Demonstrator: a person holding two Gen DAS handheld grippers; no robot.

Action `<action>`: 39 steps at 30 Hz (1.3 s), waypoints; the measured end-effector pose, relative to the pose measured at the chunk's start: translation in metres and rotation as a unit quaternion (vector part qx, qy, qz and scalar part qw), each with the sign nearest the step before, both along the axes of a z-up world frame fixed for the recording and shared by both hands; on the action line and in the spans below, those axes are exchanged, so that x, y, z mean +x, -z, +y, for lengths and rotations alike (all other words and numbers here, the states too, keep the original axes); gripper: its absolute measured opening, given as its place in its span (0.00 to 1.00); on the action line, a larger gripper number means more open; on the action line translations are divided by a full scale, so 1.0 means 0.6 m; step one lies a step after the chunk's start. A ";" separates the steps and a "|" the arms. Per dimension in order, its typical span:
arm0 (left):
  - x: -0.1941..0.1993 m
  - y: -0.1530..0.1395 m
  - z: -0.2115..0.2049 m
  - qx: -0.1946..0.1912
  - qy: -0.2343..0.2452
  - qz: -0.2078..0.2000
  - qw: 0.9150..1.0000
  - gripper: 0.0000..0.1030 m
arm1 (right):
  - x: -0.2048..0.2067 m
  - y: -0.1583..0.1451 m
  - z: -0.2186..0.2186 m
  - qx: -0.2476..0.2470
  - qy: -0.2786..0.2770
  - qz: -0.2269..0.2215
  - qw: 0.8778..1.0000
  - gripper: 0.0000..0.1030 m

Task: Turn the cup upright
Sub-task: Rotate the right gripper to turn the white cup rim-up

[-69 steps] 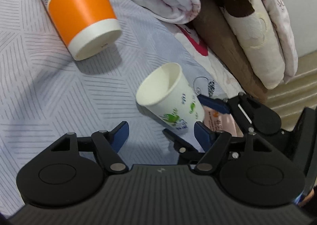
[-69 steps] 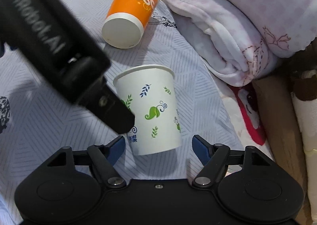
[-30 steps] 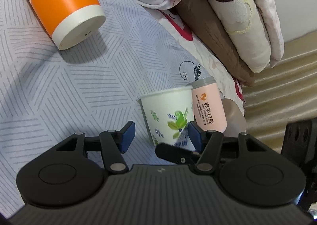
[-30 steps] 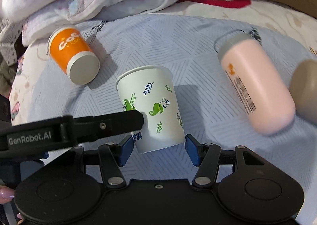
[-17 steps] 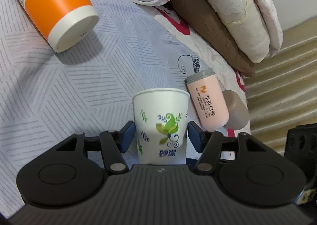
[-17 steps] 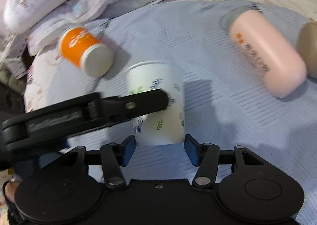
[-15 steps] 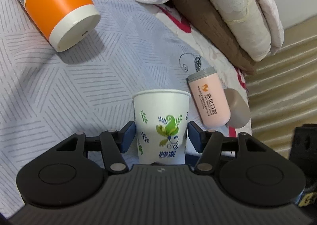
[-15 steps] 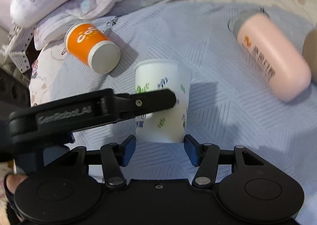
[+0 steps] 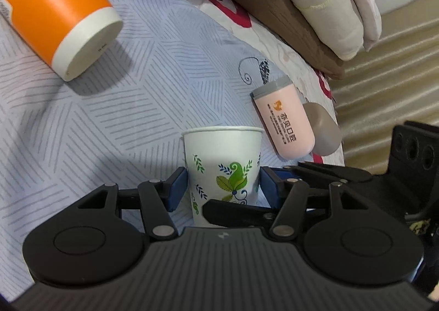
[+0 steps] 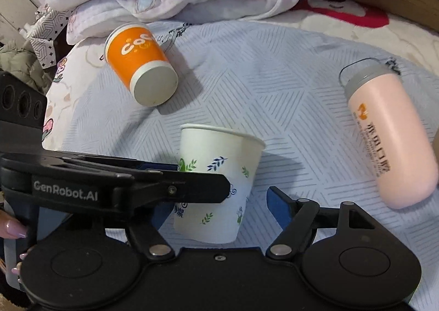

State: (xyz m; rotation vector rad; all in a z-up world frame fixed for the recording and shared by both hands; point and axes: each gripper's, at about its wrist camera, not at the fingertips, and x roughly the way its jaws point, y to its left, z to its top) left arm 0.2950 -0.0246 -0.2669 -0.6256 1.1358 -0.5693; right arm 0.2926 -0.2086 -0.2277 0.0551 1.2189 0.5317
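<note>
- We work on a bed (image 9: 153, 69), so the soft sheet could tip things.
- The orange cup (image 10: 141, 62) lies on its side, far left.
- The pink bottle (image 10: 389, 143) lies far right.
- Our white cup (image 9: 222, 171) stands mouth up, near the middle.
- Our left gripper (image 9: 222, 187) squeezes the white cup to steady it.
- Our right gripper (image 10: 219, 208) is let go, pads wide apart around the cup.

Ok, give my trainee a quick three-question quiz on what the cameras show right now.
1. True or false: the white cup stands mouth-up.
2. Which claw's pads press the white cup: A left claw, B right claw?
3. Fill in: the orange cup lies on its ____.

Key: 1 true; 2 A; 3 side.
</note>
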 end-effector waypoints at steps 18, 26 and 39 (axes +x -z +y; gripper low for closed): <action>-0.035 -0.053 -0.035 0.066 0.035 -0.138 0.988 0.56 | -0.067 -0.020 0.023 -0.050 -0.035 -0.141 0.988 0.65; -0.057 -0.072 -0.048 0.091 0.029 -0.229 0.969 0.55 | -0.107 -0.014 0.036 -0.090 -0.033 -0.291 0.952 0.63; -0.063 -0.047 -0.083 0.119 0.044 -0.273 0.954 0.55 | -0.116 0.035 0.023 -0.118 -0.040 -0.413 0.902 0.62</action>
